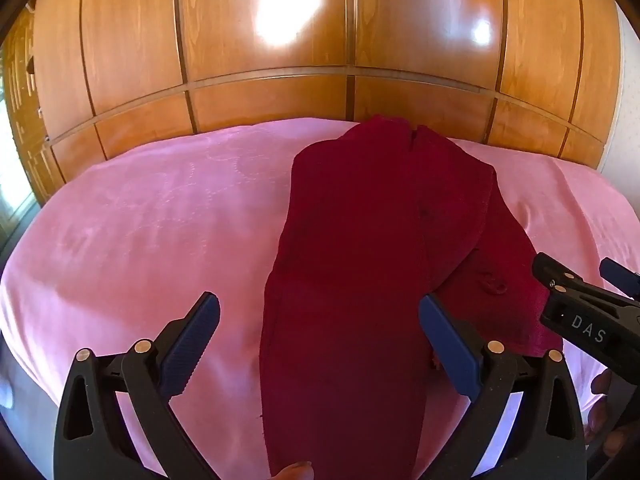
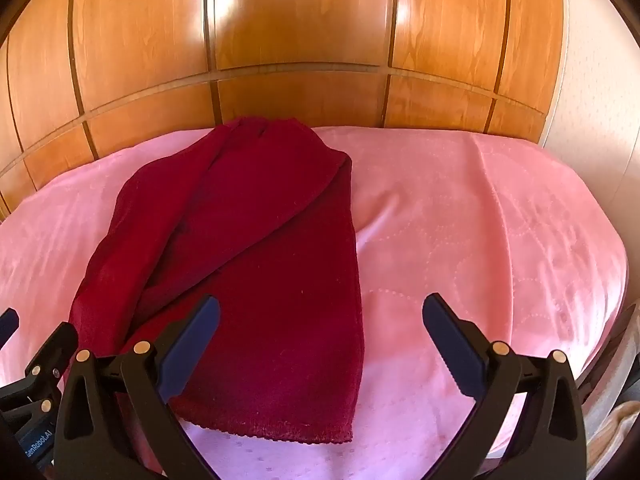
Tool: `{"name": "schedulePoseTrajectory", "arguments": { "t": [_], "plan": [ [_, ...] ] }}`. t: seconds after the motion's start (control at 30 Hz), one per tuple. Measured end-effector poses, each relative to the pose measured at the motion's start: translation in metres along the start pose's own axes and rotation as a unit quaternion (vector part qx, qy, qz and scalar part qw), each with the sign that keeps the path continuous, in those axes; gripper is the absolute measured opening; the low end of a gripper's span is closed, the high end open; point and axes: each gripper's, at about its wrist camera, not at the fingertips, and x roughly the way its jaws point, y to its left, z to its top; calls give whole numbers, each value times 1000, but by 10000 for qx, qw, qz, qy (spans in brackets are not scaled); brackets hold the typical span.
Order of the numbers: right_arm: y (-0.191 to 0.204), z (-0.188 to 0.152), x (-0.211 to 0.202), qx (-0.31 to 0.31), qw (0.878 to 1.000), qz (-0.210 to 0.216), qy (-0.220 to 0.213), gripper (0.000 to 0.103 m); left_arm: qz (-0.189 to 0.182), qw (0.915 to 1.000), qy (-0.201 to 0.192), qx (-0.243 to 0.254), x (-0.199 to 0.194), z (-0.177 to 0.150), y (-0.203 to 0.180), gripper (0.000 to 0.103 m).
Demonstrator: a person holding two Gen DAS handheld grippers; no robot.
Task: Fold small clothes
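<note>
A: Lying lengthwise on the pink quilted bedspread, the dark red knitted garment was seen stretched from the near edge toward the far edge, below the glossy wooden panelled wardrobe.

B: Was anything gripped?

A: Nothing was held. The left gripper was spread wide, with the garment seen between its blue-padded fingers but not pinched. The right gripper was likewise opened wide, above the garment's scalloped near hem.

B: Was the garment flat?

A: One side was folded over the middle; whether it was smooth underneath could not be told.
</note>
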Motion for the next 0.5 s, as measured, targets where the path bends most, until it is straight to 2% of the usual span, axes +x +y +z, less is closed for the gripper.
{"name": "schedulePoseTrajectory", "arguments": {
  "t": [0.5],
  "plan": [
    [3,-1,-10,51,9999,81,-126,101,-83,9999,-66,-48,-7,-1,7,99]
  ]
}}
